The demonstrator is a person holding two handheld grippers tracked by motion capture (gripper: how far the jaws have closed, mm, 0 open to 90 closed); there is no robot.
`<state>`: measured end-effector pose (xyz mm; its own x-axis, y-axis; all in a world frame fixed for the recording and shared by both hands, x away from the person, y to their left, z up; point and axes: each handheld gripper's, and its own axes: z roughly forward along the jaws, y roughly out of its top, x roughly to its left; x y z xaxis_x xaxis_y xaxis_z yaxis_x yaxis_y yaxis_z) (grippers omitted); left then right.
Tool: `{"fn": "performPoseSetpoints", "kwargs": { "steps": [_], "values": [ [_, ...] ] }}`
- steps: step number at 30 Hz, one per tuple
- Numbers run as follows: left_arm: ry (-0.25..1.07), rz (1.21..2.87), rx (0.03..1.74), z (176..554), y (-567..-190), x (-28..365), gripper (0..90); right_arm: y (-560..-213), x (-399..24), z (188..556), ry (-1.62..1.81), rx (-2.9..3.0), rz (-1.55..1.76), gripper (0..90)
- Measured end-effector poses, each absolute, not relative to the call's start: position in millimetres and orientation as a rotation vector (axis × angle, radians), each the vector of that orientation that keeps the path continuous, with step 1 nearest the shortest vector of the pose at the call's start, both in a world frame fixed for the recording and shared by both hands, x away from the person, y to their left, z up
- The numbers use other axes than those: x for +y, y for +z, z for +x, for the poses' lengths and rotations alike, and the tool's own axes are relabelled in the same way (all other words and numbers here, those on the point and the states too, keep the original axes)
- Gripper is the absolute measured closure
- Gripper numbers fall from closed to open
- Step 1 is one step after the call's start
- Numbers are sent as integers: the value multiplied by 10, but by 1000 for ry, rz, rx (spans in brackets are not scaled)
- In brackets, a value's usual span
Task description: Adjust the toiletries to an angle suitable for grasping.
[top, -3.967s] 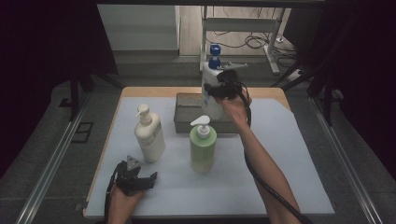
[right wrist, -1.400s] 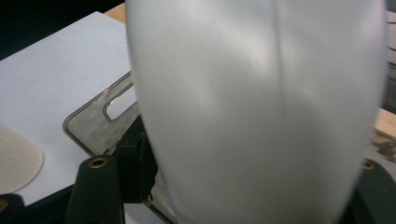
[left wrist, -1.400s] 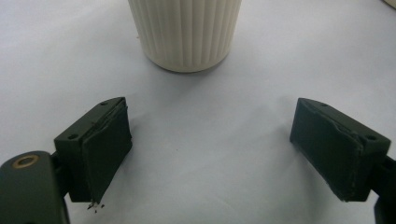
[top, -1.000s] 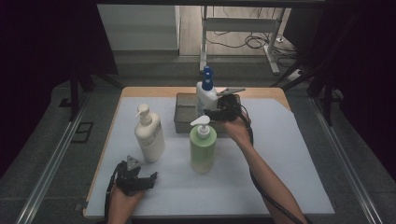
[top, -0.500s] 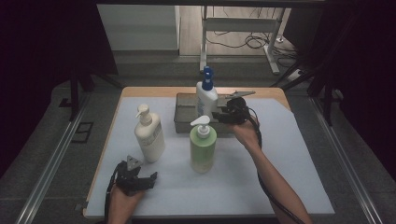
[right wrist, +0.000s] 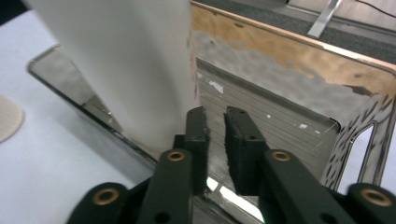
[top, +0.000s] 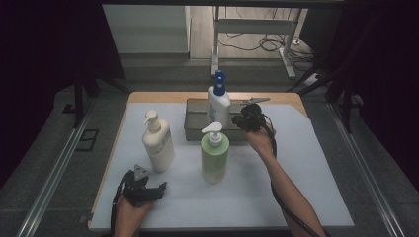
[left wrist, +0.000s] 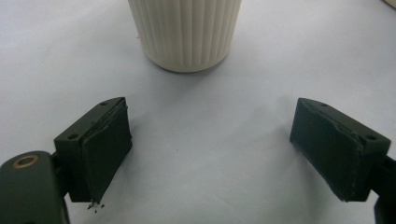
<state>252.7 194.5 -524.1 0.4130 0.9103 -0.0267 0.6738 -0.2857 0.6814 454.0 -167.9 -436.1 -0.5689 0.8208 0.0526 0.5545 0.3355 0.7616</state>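
We have a tool in each hand. Our right tool is up at the metal tray. Its jaws are almost closed, with a thin gap and nothing between them. Just to its left stands the white bottle with the blue pump, inside the tray. The bottle's side is right next to the left jaw, but we cannot tell if they touch.

Our left tool rests low on the tabletop, jaws wide apart and empty. Right ahead of it stands the cream bottle, and the green bottle is off to its right.

We think the white bottle is stiff plastic and smooth, so it may slip. It is tall and could tip. The best hold looks like the middle of its body, not the thin pump.
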Motion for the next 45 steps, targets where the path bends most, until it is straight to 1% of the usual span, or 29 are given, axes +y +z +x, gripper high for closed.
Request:
{"fn": "performPoseSetpoints", "kwargs": {
  "steps": [1, 3, 6, 13, 19, 45],
  "values": [
    [495, 2054, 1339, 2527, -5241, 1945, 121, -4361, -1679, 4540, 1087, 2264, 1221, 821],
    [495, 2054, 1339, 2527, -5241, 1945, 121, -4400, -1660, 4588, 1084, 2256, 1243, 854],
    [495, 2054, 1339, 2527, -5241, 1945, 121, -4432, -1626, 4634, 1075, 2259, 1260, 863],
    [495, 2054, 1339, 2527, -5241, 1945, 121, -4478, -1537, 4726, 1055, 2276, 1282, 850],
    [495, 2054, 1339, 2527, -5242, 1946, 121, -4505, -1503, 4784, 1059, 2274, 1326, 858],
    [494, 2055, 1338, 2528, -5241, 1947, 121, -4551, -1200, 4802, 1058, 2341, 1295, 850]
  ]
}}
